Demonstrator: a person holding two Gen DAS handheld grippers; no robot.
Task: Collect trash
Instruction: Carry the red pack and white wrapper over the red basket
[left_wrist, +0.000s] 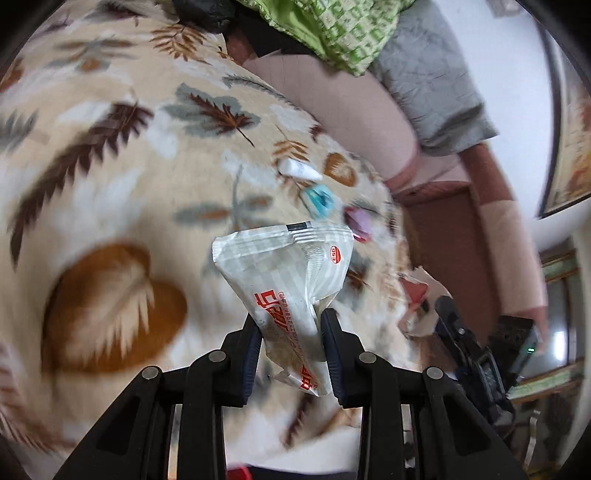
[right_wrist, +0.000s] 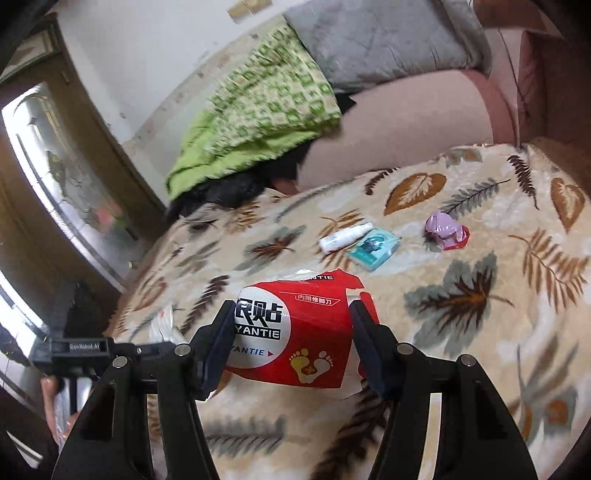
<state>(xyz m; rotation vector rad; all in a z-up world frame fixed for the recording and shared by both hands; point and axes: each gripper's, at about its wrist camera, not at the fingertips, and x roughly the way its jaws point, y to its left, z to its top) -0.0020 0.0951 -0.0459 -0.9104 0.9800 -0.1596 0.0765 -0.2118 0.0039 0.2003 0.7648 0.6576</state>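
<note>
Crumpled white plastic wrapper with red lettering (left_wrist: 295, 291): clamped between the pads of the left gripper (left_wrist: 291, 354), held up above the bed. Torn red cardboard box with white label and yellow footprint motif (right_wrist: 295, 332): grasped between the jaws of the right gripper (right_wrist: 291, 347), also lifted clear of the bed. Beige fleece blanket printed with brown and grey leaves (right_wrist: 480, 350): spread beneath both. Lying farther off on it, close together: small white plastic bottle (right_wrist: 345, 236), teal blister packet (right_wrist: 375, 249) just right of it, crumpled pink-and-red wrapper (right_wrist: 445, 229) farther right. Green patterned quilt (right_wrist: 258, 110) and grey pillow (right_wrist: 376, 40): at the far end.
</note>
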